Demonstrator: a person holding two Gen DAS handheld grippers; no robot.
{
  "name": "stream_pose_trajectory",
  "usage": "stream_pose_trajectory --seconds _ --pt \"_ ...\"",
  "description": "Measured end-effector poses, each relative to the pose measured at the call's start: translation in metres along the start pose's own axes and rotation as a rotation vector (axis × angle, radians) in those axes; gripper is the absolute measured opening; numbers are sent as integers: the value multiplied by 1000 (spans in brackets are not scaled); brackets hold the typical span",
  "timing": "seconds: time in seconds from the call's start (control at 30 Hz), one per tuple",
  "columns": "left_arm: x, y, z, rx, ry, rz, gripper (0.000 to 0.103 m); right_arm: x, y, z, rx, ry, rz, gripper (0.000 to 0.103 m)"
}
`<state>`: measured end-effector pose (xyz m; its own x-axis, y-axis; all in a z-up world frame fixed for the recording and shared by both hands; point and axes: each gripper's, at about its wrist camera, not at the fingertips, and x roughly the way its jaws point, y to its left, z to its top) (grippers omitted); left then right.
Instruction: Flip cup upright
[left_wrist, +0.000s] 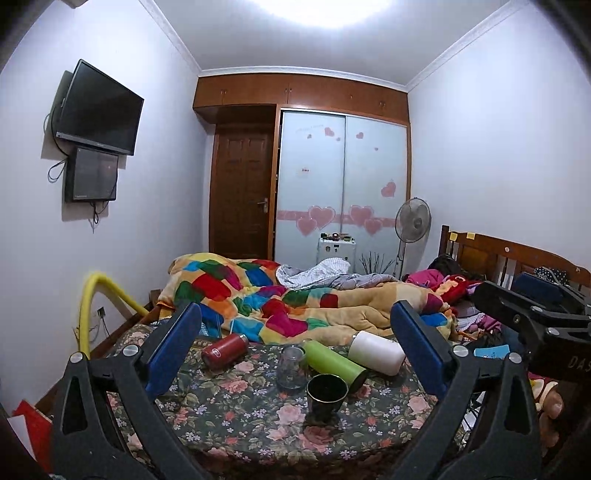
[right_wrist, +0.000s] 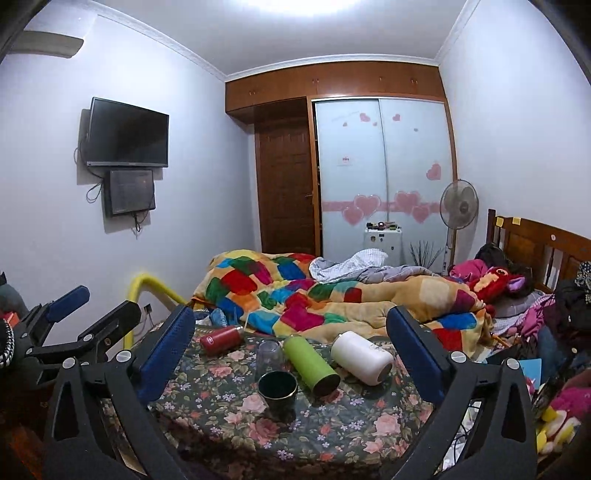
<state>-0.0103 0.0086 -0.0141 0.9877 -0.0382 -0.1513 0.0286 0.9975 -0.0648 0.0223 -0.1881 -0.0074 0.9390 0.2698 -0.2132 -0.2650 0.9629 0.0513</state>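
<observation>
Both my grippers, left (left_wrist: 295, 332) and right (right_wrist: 291, 332), gape empty; dark cup (left_wrist: 327, 393) stands mouth-up; only right view shows yellow toys (right_wrist: 552, 424).

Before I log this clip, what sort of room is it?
A lived-in bedroom, most likely: a bed with a rumpled patchwork blanket and wooden headboard, a sliding-door wardrobe with heart stickers, and a wall-mounted TV. The cups and bottles sit on the floral bedcover.
</observation>
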Motion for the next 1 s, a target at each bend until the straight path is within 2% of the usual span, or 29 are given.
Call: stream_pose_trajectory --seconds 1.0 --pt "4 0 -2 -9 16 0 103 -6 2 -4 -11 13 -7 103"
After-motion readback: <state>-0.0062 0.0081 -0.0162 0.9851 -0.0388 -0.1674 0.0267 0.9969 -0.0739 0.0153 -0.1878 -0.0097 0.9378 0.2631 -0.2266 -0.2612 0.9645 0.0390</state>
